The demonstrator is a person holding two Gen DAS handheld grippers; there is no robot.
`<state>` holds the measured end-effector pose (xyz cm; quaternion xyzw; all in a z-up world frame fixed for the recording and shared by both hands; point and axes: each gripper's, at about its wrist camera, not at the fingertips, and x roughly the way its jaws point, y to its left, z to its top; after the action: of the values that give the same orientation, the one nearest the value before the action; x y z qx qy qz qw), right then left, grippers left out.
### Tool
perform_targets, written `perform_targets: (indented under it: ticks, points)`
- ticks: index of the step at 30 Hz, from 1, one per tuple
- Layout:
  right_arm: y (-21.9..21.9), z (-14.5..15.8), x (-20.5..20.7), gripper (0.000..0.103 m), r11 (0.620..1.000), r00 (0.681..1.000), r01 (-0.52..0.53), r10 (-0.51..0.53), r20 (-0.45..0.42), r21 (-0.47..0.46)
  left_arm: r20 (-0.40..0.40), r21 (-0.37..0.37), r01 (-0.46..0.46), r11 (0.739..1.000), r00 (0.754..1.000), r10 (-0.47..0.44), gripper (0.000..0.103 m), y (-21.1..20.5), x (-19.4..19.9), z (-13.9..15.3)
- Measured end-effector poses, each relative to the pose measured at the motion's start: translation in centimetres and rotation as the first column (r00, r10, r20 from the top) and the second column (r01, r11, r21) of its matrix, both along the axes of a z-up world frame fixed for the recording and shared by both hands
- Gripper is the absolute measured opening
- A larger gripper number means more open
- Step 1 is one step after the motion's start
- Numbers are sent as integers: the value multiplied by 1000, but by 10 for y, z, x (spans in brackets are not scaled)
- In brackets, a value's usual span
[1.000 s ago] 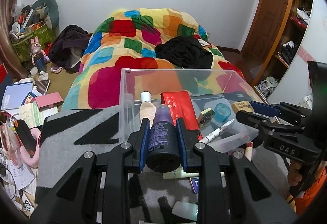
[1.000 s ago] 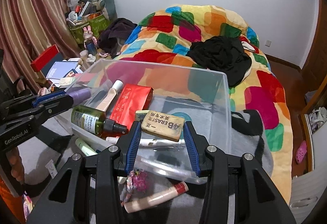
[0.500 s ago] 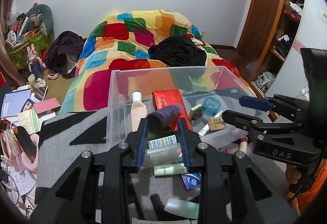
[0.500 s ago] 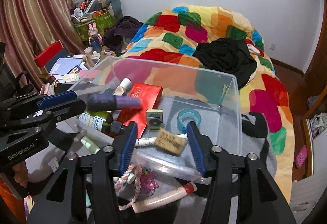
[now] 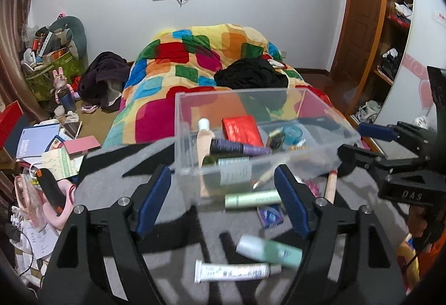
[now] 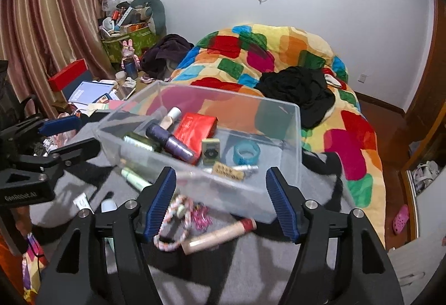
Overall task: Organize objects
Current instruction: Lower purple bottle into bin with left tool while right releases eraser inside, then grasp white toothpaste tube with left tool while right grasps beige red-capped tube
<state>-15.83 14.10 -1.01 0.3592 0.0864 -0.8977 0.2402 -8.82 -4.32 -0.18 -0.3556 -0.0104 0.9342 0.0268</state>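
Grey blanket (image 6: pixel 251 271) carries your clear bin (image 6: pixel 290 138), its near wall blurring the purple bottle (image 6: pixel 170 142) and eraser (image 6: pixel 227 171) inside. Your left gripper (image 5: pixel 223 200) and right gripper (image 6: pixel 220 203) both hang with fingers spread, empty.

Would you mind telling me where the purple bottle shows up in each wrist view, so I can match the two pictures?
Left wrist: the purple bottle lies on its side inside the clear bin, just above centre, cap end pointing right.
Right wrist: the purple bottle lies in the bin's left half, left of centre, against the red packet.
Shared landmark: the red packet, directly behind the bottle in both views.
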Motion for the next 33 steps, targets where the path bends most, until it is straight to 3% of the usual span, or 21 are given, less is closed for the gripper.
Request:
perform_targets:
  ticks: [3,13,20,27,33]
  points:
    - [8,-9,10,69,1000,1000,15,-15,7,19,29,1,3,1000,1000,-3,85,-3,12,-10]
    - [23,-56,5,74,998,980,70,-67,189,-8,195,53,66,996,978,-75,87,9,28,-62]
    - [10,-75,-7,75,994,962,104,-106,253,24,185,4,36,999,982,-36,88,15,35,-69]
    - [18,-78,8,75,995,973,60,-76,220,81,195,-43,3,999,981,6,88,-5,58,-75]
    - [37,-76,16,73,996,974,50,-63,216,69,196,-5,-20,1000,980,21,88,-17,67,-72]
